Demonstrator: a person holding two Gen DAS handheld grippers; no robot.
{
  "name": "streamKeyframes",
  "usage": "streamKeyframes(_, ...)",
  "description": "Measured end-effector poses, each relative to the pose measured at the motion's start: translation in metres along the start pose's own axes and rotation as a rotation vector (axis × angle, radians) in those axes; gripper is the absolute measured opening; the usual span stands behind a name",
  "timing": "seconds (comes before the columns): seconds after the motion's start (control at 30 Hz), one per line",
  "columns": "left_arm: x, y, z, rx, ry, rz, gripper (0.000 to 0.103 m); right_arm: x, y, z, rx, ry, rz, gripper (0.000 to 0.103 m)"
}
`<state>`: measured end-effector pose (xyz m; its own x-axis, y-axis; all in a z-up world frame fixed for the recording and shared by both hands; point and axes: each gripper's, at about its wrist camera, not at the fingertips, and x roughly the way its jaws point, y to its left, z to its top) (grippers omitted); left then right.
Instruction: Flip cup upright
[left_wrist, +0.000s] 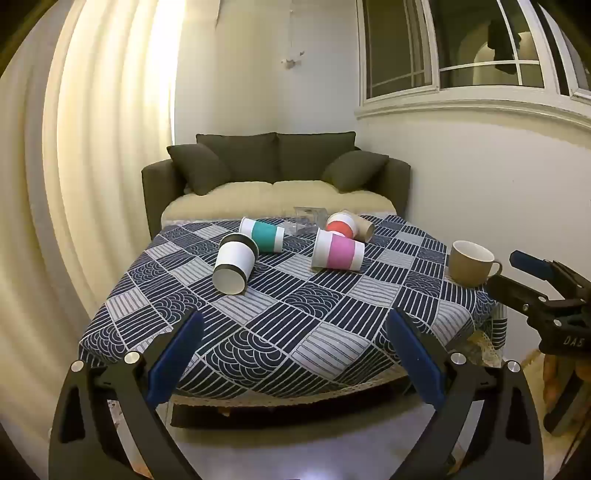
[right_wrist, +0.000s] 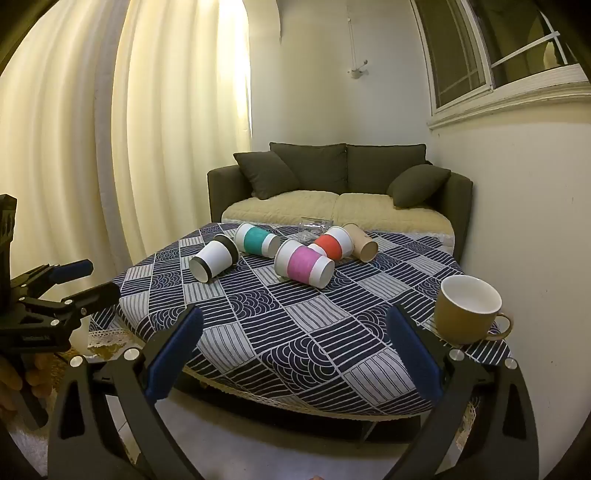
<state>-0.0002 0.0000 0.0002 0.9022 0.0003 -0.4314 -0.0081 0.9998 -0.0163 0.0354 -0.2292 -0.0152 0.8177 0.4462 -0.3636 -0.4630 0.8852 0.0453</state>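
Several paper cups lie on their sides on the patterned table (left_wrist: 295, 325): a black-banded white cup (left_wrist: 234, 264) (right_wrist: 214, 258), a teal cup (left_wrist: 263, 235) (right_wrist: 257, 240), a pink cup (left_wrist: 338, 251) (right_wrist: 303, 264), a red cup (left_wrist: 341, 225) (right_wrist: 332, 242) and a plain tan cup (left_wrist: 364, 225) (right_wrist: 364, 242). A tan mug (left_wrist: 471, 263) (right_wrist: 467, 308) stands upright at the table's right edge. My left gripper (left_wrist: 295, 354) is open and empty before the table's near edge. My right gripper (right_wrist: 295, 350) is open and empty, also short of the table.
A clear glass (left_wrist: 308, 219) (right_wrist: 313, 229) stands behind the cups. A dark green sofa (left_wrist: 277, 173) stands behind the table, a curtain (left_wrist: 92, 147) on the left, a wall (left_wrist: 480, 177) on the right. The right gripper shows at the left wrist view's right edge (left_wrist: 517, 273).
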Motion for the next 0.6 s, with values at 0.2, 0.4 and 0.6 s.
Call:
streamKeyframes(0.2, 0.0004, -0.0006, -0.0004, 0.01, -0.001, 0.003, 0.096, -0.0005, 0.0001, 0.0007, -0.004, -0.006, -0.003, 0.098)
streamKeyframes(0.4, 0.0031, 0.0003, -0.0045, 0.007, -0.002, 0.003, 0.096, 0.0005, -0.0002, 0.0001, -0.003, -0.005, -0.003, 0.098)
streamKeyframes(0.6, 0.0006, 0.0, -0.0008, 0.006, 0.004, 0.002, 0.096, 0.0005, -0.0005, -0.0002, -0.003, -0.006, -0.003, 0.098)
